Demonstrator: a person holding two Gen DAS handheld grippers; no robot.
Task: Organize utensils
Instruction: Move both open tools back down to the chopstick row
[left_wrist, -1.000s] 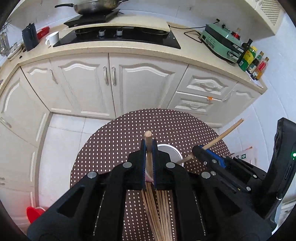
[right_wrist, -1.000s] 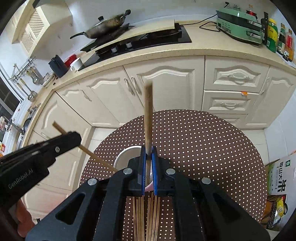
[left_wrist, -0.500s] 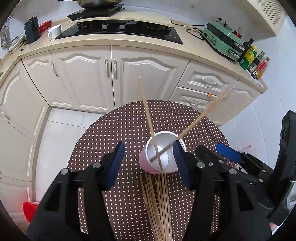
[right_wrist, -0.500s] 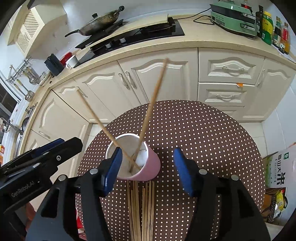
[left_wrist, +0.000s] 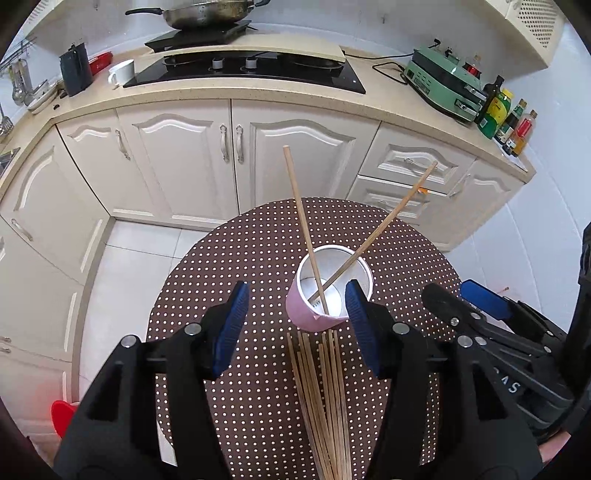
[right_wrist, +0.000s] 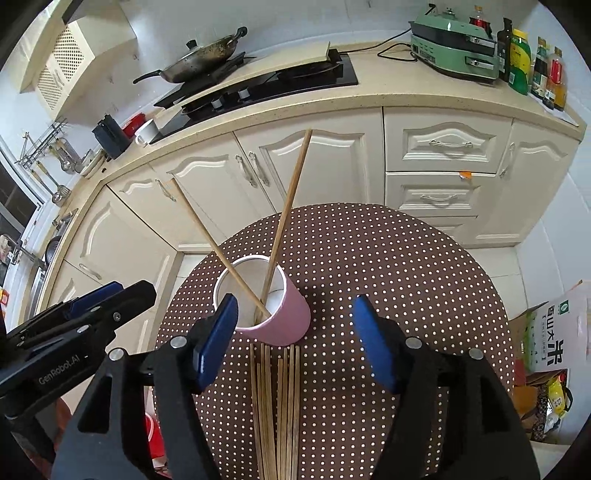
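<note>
With two chopsticks (left_wrist: 306, 236) already leaning in the pink cup (left_wrist: 310, 317), both the left gripper (left_wrist: 295, 325) and right gripper (right_wrist: 291, 339) had just opened (nothing between the jaws), so the next pick should probably single one stick from the bundle (right_wrist: 275, 406) lying directly beneath them.

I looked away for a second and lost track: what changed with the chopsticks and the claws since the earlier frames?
Both claws let go. The left claw and right claw each pinched one chopstick over the pink cup; their jaws have just been opening, nothing is between them now, and both chopsticks lean in the cup. The chopstick bundle on the dotted table stayed put.
</note>
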